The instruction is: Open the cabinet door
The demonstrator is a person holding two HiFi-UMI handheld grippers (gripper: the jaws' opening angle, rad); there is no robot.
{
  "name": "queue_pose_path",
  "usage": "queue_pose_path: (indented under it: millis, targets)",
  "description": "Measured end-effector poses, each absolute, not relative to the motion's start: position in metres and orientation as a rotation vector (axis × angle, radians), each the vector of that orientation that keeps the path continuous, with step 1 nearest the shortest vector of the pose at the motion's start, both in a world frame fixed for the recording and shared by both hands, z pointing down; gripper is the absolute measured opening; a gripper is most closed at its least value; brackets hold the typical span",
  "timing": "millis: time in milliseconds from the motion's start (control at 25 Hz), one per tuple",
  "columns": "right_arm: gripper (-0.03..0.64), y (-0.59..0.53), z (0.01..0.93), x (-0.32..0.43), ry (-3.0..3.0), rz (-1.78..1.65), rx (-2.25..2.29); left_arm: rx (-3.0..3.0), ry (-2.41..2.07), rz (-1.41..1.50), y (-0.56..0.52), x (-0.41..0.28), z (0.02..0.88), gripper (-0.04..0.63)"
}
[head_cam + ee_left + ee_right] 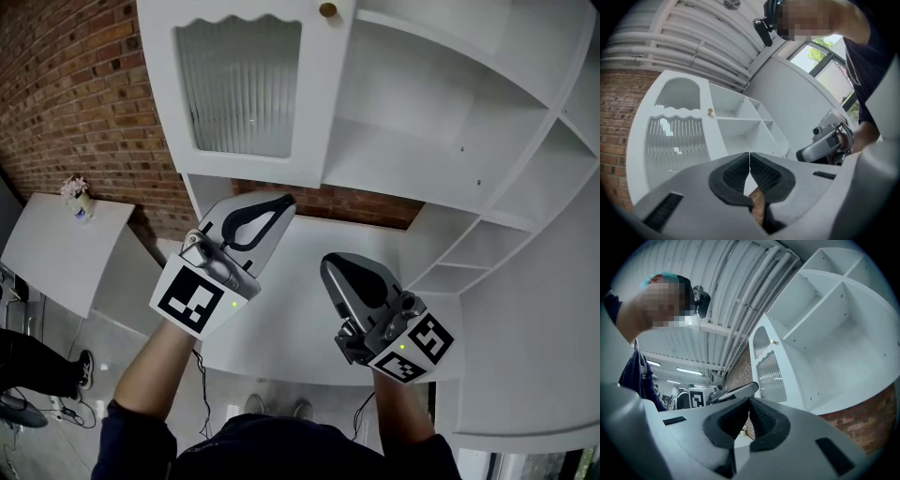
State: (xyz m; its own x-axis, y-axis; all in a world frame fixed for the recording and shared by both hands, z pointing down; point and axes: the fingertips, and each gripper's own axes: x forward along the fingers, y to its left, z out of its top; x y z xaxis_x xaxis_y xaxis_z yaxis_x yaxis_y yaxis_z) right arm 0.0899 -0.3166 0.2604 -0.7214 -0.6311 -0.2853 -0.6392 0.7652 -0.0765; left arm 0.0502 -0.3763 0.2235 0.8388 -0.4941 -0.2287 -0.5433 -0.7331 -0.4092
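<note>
From my head view, my left gripper and right gripper are both held below the white cabinet, jaws pressed together and gripping nothing, clear of any surface. The cabinet door hangs just above and ahead of the left tongs: a white frame around a ribbed, frosted pane with a wavy upper edge and a small round wooden knob at its corner nearest the open shelves, which stand above the right tongs. In the left gripper view, my left gripper shows its dark ridged pads meeting in a thin seam; the door stands beyond and left of the tips with an arched pane over the ribbed one, the knob at its edge, and my right gripper is off to the right. In the right gripper view, my right gripper is likewise closed and empty; the door rises straight past the tips, the knob on its edge. I cannot tell whether the door is ajar.
</note>
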Motion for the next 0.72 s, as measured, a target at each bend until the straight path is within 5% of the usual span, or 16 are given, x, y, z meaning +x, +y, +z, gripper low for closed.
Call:
queue_pose_path:
  millis: [440, 720]
  targets:
    - [0.026, -0.334, 0.226, 0.104, 2.631, 0.134, -0.992, -2.366, 0.866, 0.172, -0.438, 0.048, 0.121, 0.014]
    - [0.026, -0.340, 0.224, 0.114, 2.614, 0.129, -0.984, -2.222, 0.861, 0.121, -0.457, 0.064, 0.061, 0.093]
